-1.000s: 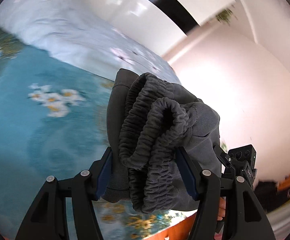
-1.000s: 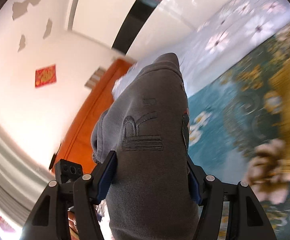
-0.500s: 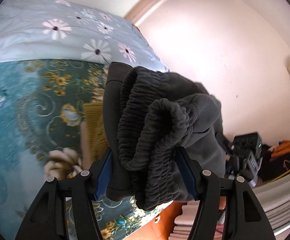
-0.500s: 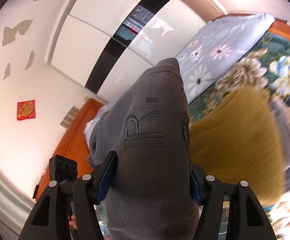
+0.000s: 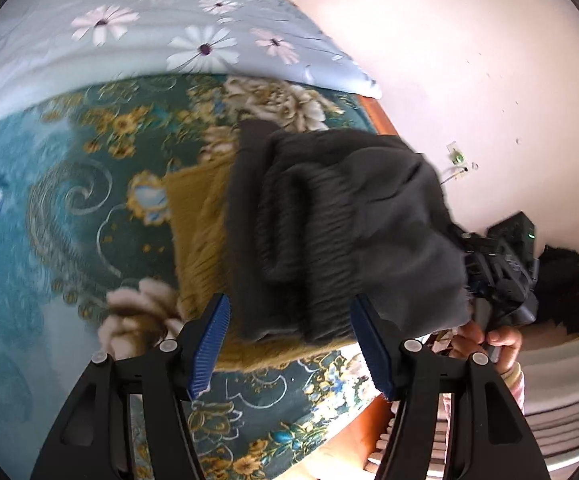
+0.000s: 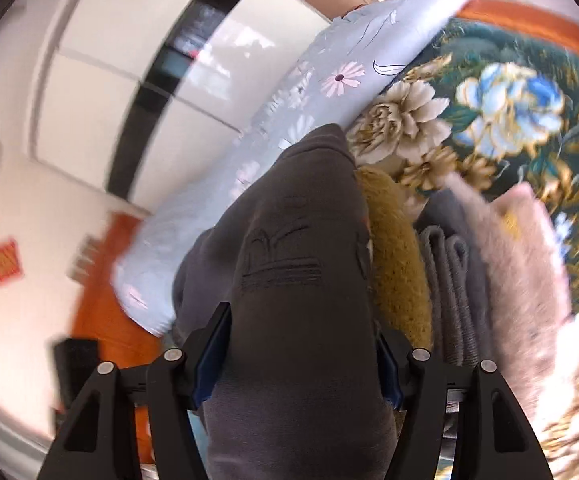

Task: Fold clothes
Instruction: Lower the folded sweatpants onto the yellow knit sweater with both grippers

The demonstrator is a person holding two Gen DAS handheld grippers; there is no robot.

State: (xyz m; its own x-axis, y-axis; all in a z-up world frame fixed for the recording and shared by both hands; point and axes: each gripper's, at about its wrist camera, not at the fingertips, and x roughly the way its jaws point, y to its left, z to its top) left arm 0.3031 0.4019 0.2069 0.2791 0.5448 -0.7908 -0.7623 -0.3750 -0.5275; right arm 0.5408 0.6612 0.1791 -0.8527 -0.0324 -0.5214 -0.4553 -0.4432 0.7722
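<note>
A folded dark grey garment (image 5: pixel 341 232) with a ribbed waistband lies just past my left gripper (image 5: pixel 289 344), whose blue pads stand apart and clear of the cloth, so it is open. The garment rests over a mustard-yellow knit (image 5: pixel 201 232) on the bed. My right gripper (image 6: pixel 303 360) is shut on the same grey garment (image 6: pixel 301 264), which fills the gap between its fingers and shows embroidered lettering. The right gripper and the hand holding it (image 5: pixel 497 280) show at the garment's far side in the left wrist view.
A stack of folded clothes lies beside the grey garment: the mustard knit (image 6: pixel 397 264), a grey ribbed piece (image 6: pixel 453 280) and a pink fuzzy one (image 6: pixel 521 264). The bed has a teal floral cover (image 5: pixel 69 200), a pale daisy-print quilt (image 5: pixel 161 36) and an orange wooden frame (image 6: pixel 105 320).
Both grippers carried the grey garment across the bed and down onto the clothes stack. My left gripper has opened and let go of the waistband. My right gripper stays shut.
</note>
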